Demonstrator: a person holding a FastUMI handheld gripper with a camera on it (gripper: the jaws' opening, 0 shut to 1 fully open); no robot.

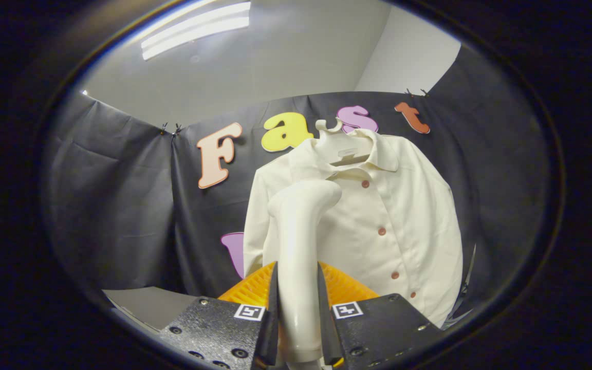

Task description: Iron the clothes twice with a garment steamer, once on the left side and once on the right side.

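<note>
Gripper (298,313) clamped on white steamer handle (298,241), cream shirt (378,221) on hanger (338,141) just beyond.

The black two-finger gripper (298,308) is clamped on the handle of the cream plastic garment steamer (298,246), whose bent head rises just ahead of the fingers. Beyond it hangs the cream button-front shirt (399,216) on a white hanger (337,146). Left of the shirt, open room lies before the black cloth wall (121,205).
</note>
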